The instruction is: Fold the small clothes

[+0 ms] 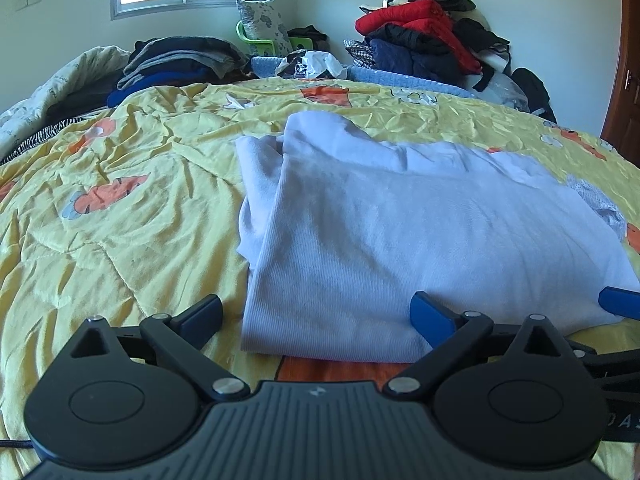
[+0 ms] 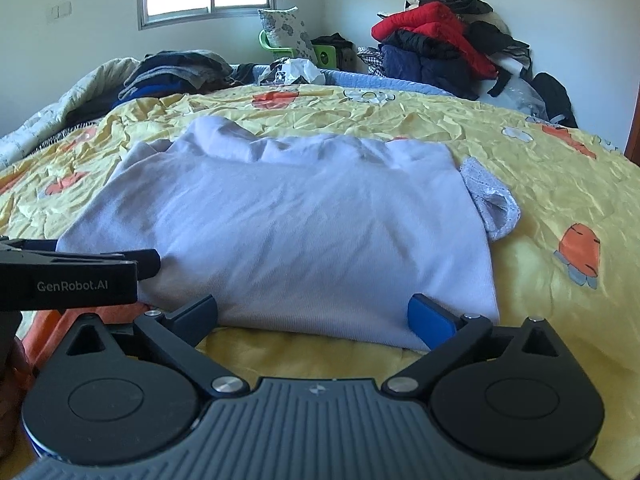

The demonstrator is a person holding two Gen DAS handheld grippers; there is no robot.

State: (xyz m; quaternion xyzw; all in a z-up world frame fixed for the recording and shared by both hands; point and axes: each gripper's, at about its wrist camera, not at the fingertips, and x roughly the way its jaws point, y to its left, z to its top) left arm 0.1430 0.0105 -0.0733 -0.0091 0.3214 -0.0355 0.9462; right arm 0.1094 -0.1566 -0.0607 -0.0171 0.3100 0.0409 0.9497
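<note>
A pale white knit garment (image 1: 400, 232) lies folded into a thick rectangle on the yellow bedspread (image 1: 120, 220); a lacy cuff (image 2: 496, 204) sticks out at its right side. My left gripper (image 1: 318, 314) is open, its jaws spread wide astride the garment's near left edge, with no pad pressing the cloth. My right gripper (image 2: 314, 318) is open just as wide at the garment's (image 2: 300, 232) near right edge. One blue finger (image 1: 620, 302) of the right gripper shows at the right of the left wrist view. A black finger (image 2: 148, 262) of the left gripper rests by the cloth's left corner.
A pile of dark folded clothes (image 1: 180, 64) sits at the back left of the bed. A heap with a red jacket (image 1: 424, 36) rises at the back right. A patterned pillow (image 1: 264, 20) leans under the window. The bedspread (image 2: 560, 200) spreads to the right.
</note>
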